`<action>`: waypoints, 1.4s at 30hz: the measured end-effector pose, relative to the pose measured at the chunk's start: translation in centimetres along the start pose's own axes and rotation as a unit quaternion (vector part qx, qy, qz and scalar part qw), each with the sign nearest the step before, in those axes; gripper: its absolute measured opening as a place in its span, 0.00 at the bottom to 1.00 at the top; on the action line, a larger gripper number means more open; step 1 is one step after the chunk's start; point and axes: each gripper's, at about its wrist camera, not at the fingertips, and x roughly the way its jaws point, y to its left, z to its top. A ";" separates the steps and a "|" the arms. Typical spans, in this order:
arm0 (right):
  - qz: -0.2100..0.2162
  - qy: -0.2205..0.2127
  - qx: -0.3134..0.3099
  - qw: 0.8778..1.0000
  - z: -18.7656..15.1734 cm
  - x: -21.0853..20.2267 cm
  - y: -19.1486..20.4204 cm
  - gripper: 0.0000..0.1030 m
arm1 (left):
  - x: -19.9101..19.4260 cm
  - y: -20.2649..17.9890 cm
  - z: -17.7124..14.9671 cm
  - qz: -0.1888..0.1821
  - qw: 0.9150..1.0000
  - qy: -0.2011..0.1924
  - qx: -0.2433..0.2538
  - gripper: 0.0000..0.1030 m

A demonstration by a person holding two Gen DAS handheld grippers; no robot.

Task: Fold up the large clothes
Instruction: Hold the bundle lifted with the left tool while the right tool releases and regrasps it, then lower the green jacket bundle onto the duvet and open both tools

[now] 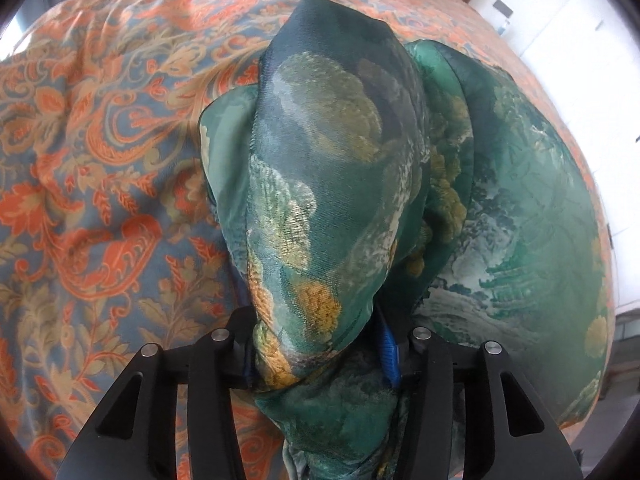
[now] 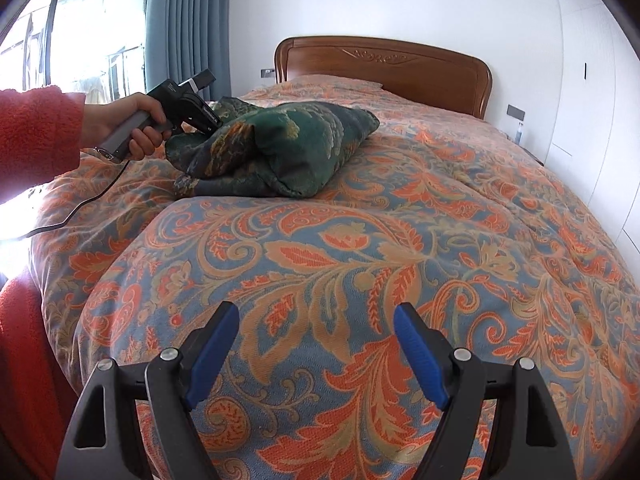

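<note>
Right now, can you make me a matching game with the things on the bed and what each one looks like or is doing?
Things:
1. green cloth
2. bedspread
3. headboard
4. right gripper

Descriptions:
A. brown wood, at the far end of the bed
B. open, with nothing between its blue pads
C. bunched in a heap on the bed
D. orange and blue leafy pattern

Pairs: 1-C, 2-D, 3-A, 4-B
</note>
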 end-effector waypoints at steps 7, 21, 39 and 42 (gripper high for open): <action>0.001 -0.002 -0.010 1.000 0.4 -0.2 1.0 0.79 | -1.3 2.9 -0.4 -0.027 0.998 -0.015 -0.046 0.93; 0.138 0.004 0.108 0.985 15.7 4.7 -3.7 0.43 | -2.5 2.0 -0.8 -0.012 1.000 -0.027 -0.008 0.95; 0.149 0.200 0.138 0.958 15.3 23.9 -0.9 0.01 | 2.4 4.4 1.6 -0.047 0.997 0.008 -0.067 1.00; 0.110 0.175 0.066 0.976 15.8 21.5 1.6 0.06 | 0.5 4.5 1.2 -0.044 0.998 -0.009 -0.048 1.00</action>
